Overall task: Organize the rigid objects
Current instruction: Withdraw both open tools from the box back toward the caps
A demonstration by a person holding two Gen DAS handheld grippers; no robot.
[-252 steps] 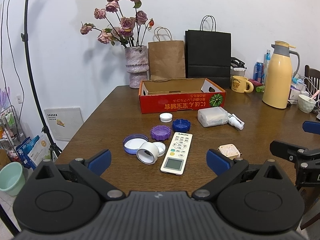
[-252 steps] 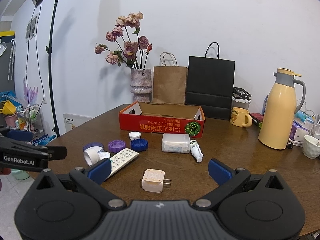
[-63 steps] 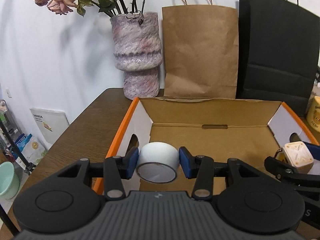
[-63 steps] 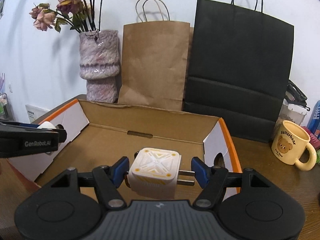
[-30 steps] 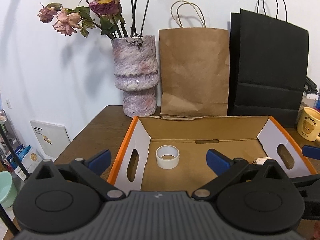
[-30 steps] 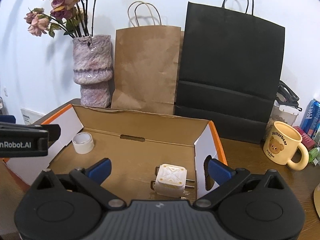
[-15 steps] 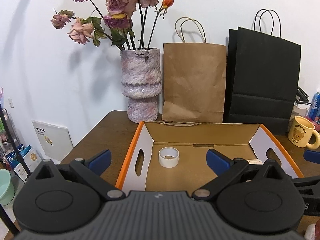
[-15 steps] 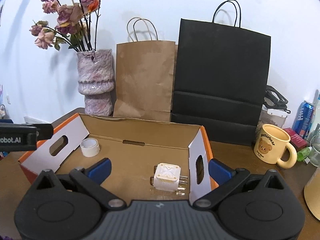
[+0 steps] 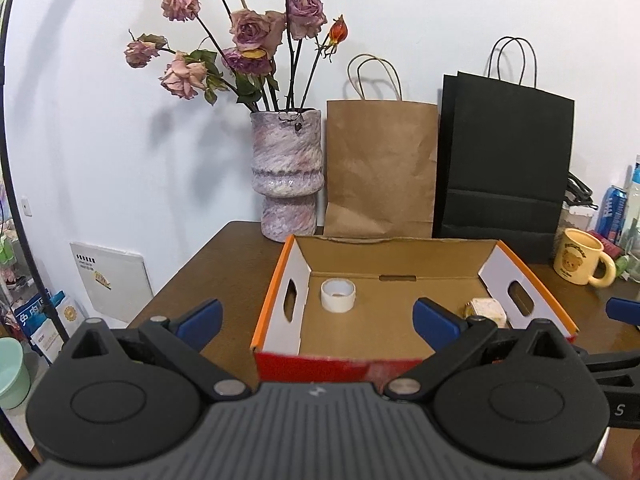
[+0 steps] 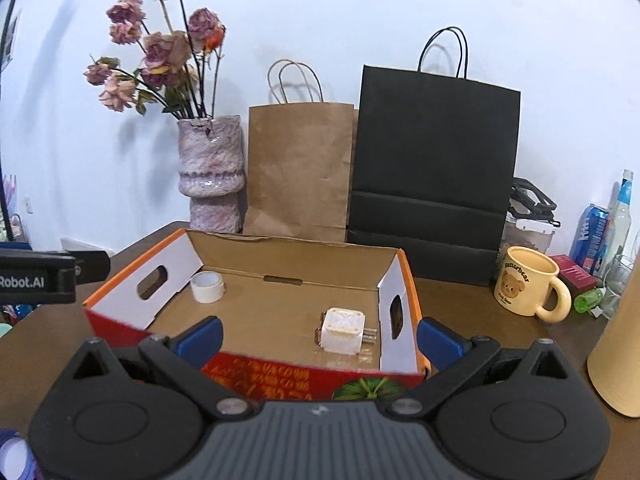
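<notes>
An orange-and-red cardboard box [image 9: 276,280] [image 10: 412,280] stands open on the brown table. Inside it, at the left, lies a white tape roll [image 9: 338,295] [image 10: 207,286]. A cream plug adapter [image 9: 486,309] [image 10: 343,330] rests at the box's right end with its prongs pointing right. My left gripper [image 9: 316,318] hangs open in front of the box with nothing between its blue pads. My right gripper [image 10: 318,340] is also open and empty, just before the box's front wall. The left gripper's body [image 10: 52,276] shows at the left edge of the right wrist view.
Behind the box stand a purple vase of dried roses [image 9: 286,176], a brown paper bag [image 9: 380,168] and a black paper bag [image 9: 504,168]. A yellow bear mug [image 10: 524,280], cans and bottles [image 10: 592,236] crowd the right. A tan jug [image 10: 618,352] stands near right.
Both grippers have pulled back and away from the box since half a second ago. The tape roll and the adapter lie still inside it, where they were let go about a second earlier.
</notes>
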